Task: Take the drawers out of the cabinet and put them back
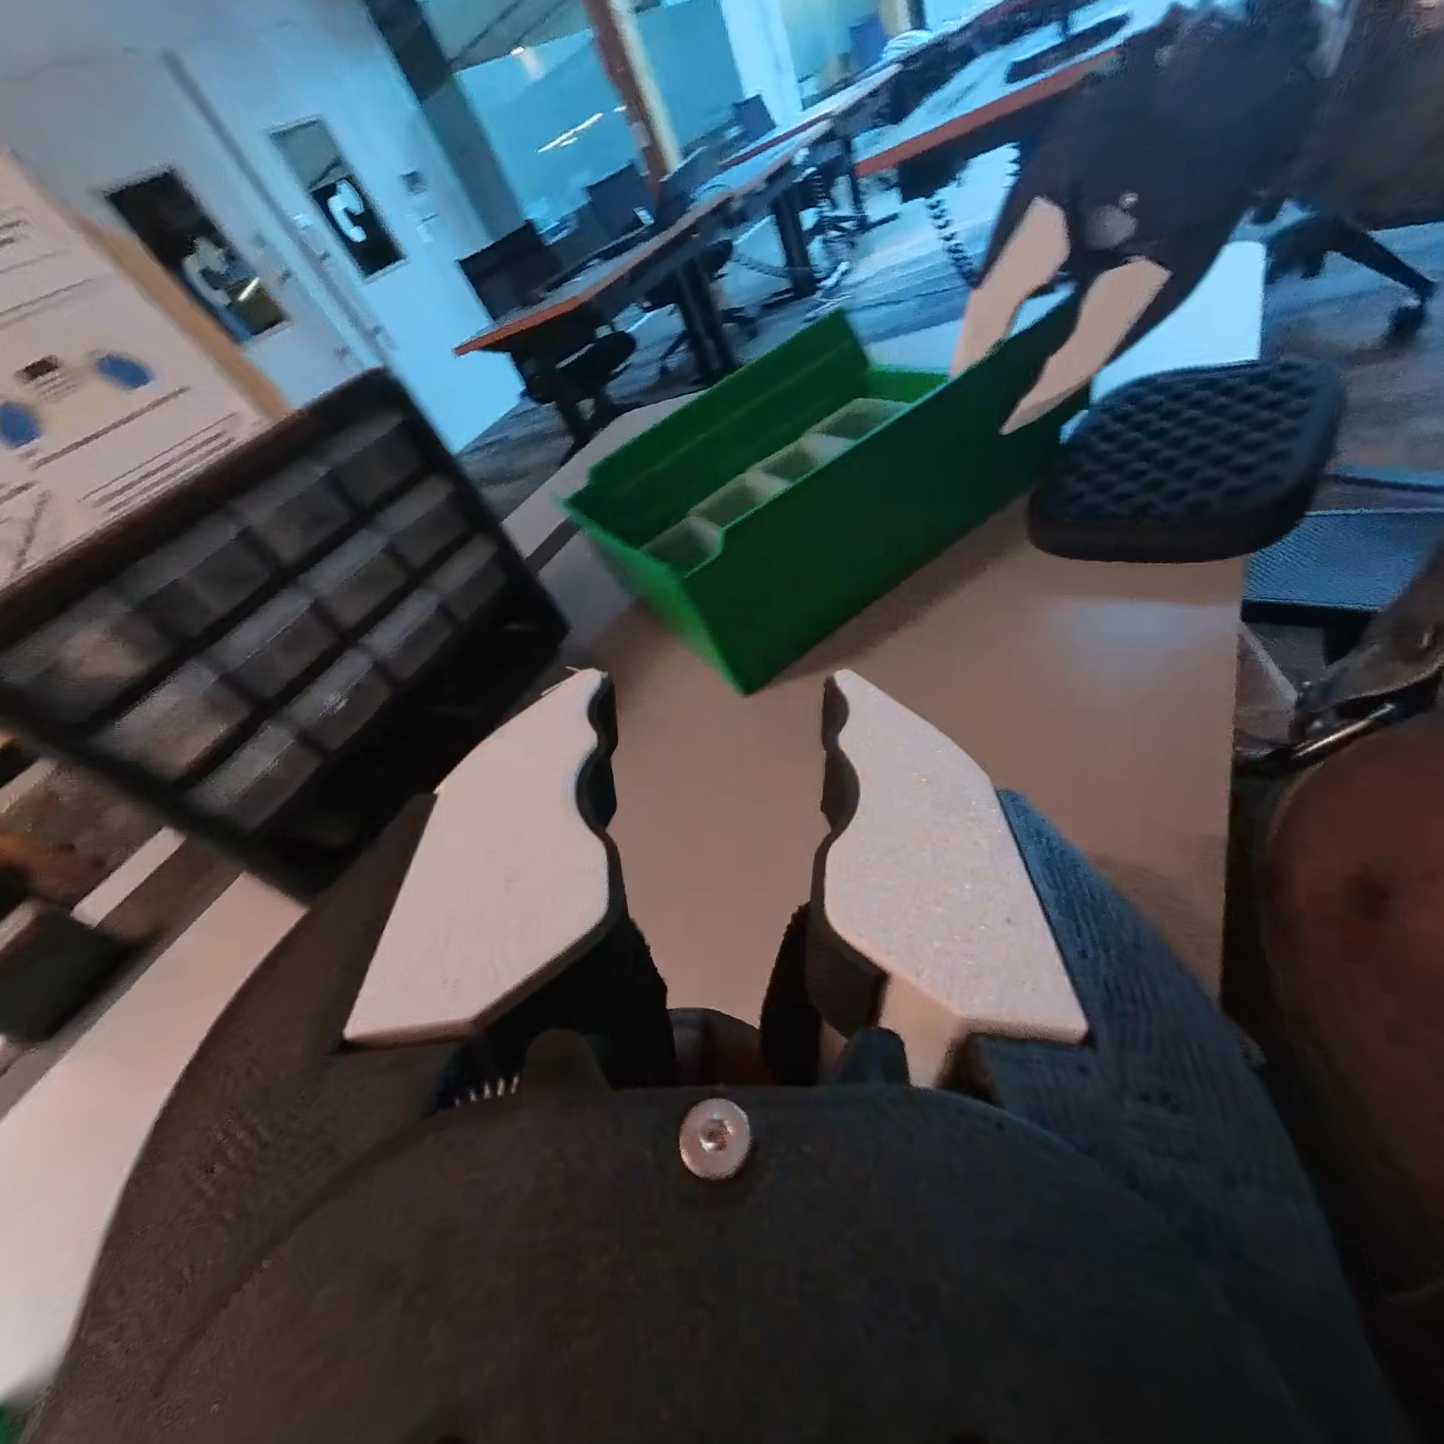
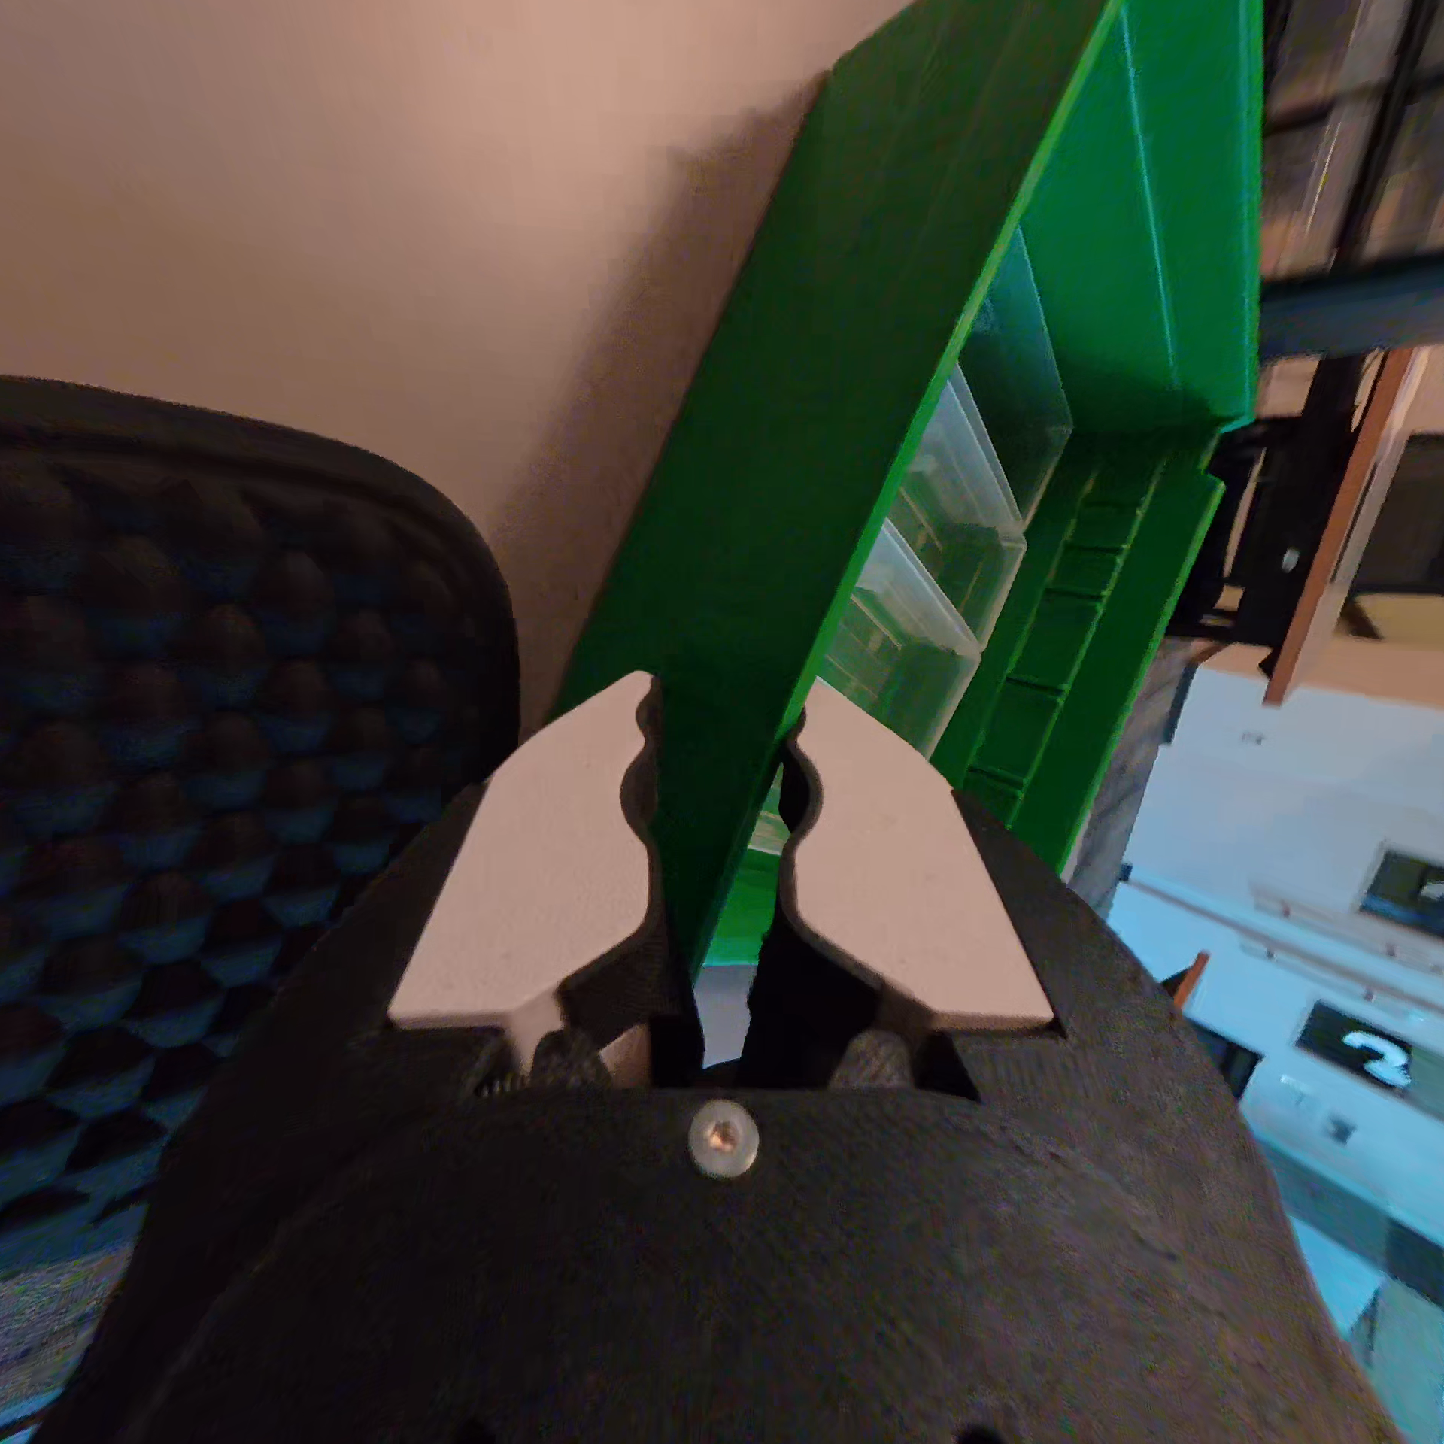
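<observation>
Gripping the near wall of the green bin (image 2: 750, 437), the right tongs (image 2: 723, 723) pinch its edge. Clear drawers (image 2: 938, 547) sit inside it on the desk (image 1: 1016, 703). Left tongs (image 1: 715, 688) hang open beside the black cabinet (image 1: 258, 594).

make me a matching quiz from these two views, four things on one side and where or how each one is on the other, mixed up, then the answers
Things:
1. left gripper
2. right gripper
3. green bin
4. black drawer cabinet

States or places:
A. holds a row of small clear drawers inside
B. open, nothing between its fingers
C. stands on the table's left side, drawers in place
D. straddles a green wall

Pairs: 1-B, 2-D, 3-A, 4-C
</observation>
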Demonstrator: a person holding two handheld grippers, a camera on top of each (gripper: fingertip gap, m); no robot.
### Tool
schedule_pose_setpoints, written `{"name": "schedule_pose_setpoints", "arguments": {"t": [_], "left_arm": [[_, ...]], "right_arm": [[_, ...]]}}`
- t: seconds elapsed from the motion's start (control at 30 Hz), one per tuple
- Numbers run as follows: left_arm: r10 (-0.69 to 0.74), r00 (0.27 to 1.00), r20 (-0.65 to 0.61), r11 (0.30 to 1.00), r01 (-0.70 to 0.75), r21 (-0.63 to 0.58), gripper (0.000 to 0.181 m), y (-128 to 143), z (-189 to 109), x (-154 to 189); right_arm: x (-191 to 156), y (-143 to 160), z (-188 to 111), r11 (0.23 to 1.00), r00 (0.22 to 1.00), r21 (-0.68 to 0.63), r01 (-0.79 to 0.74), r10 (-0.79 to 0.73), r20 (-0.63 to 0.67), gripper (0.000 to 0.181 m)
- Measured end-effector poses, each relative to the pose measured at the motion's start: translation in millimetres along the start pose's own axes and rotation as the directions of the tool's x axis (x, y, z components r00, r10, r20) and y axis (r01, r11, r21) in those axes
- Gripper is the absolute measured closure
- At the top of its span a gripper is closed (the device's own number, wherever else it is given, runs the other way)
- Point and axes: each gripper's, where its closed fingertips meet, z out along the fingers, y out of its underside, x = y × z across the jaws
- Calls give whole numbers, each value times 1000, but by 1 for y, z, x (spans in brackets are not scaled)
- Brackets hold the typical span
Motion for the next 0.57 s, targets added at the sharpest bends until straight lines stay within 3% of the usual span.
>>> {"name": "schedule_pose_setpoints", "arguments": {"t": [0.03, 0.17, 0.37, 0.4, 0.47, 0.57], "left_arm": [[24, 999, -22, 1000, -24, 5, 131, -2, 11, 8], [98, 991, -96, 995, -99, -5, 131, -6, 55, 33], [339, 936, -97, 919, -352, -179, 131, 14, 98, 37], [369, 924, -98, 892, -382, -241, 132, 23, 100, 33], [359, 923, -140, 869, -385, -310, 145, 37, 98, 33], [226, 961, -158, 909, -266, -321, 157, 38, 91, 35]], "right_arm": [[-1, -6, 1, 1000, 1000, 17, 27, -27, -2, 153], [-3, -32, 4, 991, 994, 80, 109, -109, 1, 153], [-3, -74, 10, 965, 986, 202, 164, -163, -24, 150], [1, -85, 8, 958, 991, 254, 135, -123, -62, 143], [10, -104, -1, 922, 997, 387, -3, 32, -69, 113], [36, -114, -27, 740, 934, 610, -285, 358, 2, 63]]}}
